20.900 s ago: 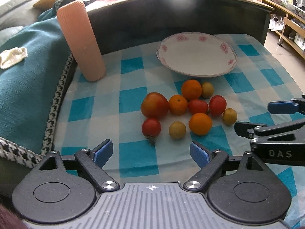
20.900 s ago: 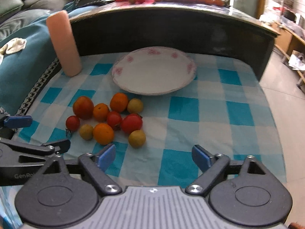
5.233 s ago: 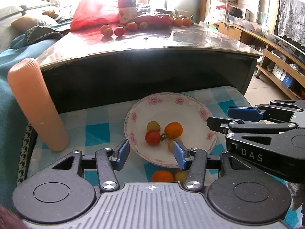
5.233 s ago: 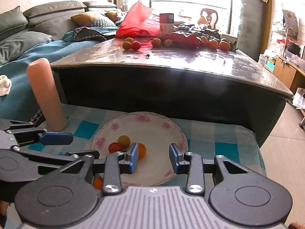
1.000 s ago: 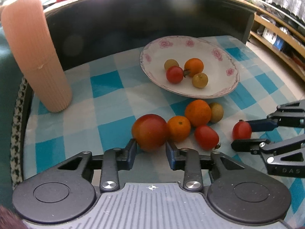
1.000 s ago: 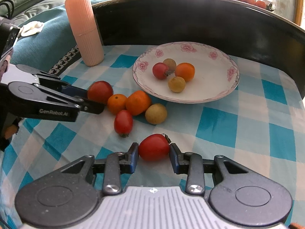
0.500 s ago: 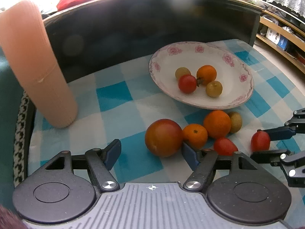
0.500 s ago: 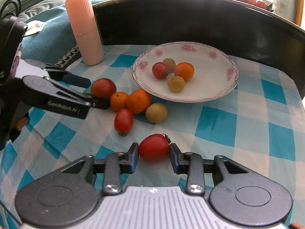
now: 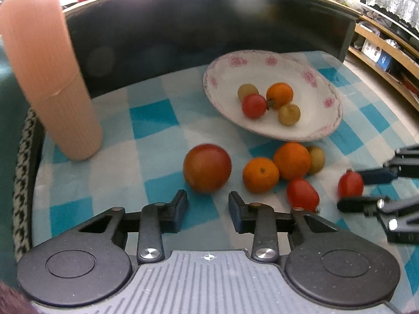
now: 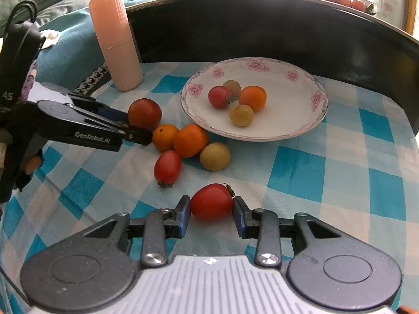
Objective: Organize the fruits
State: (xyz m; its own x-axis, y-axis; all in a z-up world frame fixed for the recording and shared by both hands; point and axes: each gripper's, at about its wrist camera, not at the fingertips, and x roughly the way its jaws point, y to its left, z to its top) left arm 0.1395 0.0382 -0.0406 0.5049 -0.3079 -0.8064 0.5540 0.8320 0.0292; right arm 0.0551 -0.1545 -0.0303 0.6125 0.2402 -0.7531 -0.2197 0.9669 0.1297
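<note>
A white floral plate (image 9: 324, 120) (image 10: 301, 128) holds several small fruits. On the checked cloth in front of it lie a big red-orange fruit (image 9: 207, 167) (image 10: 144, 113), two oranges (image 9: 260, 174) (image 10: 190, 140), a yellowish fruit (image 10: 215, 156) and a red tomato (image 9: 302, 194) (image 10: 167, 167). My left gripper (image 9: 207, 206) (image 10: 138, 128) is open, its fingers just short of the big red-orange fruit. My right gripper (image 10: 211, 212) (image 9: 364, 188) is shut on another red tomato (image 10: 211, 202) (image 9: 350, 183), low over the cloth.
A tall ribbed pink cylinder (image 9: 47, 78) (image 10: 116, 39) stands at the back left. A dark curved table wall (image 9: 209, 21) (image 10: 262, 26) rises right behind the plate. A teal blanket (image 10: 62, 41) lies to the left. Shelving (image 9: 387, 52) is at the far right.
My left gripper let go of the big red-orange fruit, opened wide, then narrowed and pulled back slightly. My right gripper has stayed shut on its tomato, barely moving.
</note>
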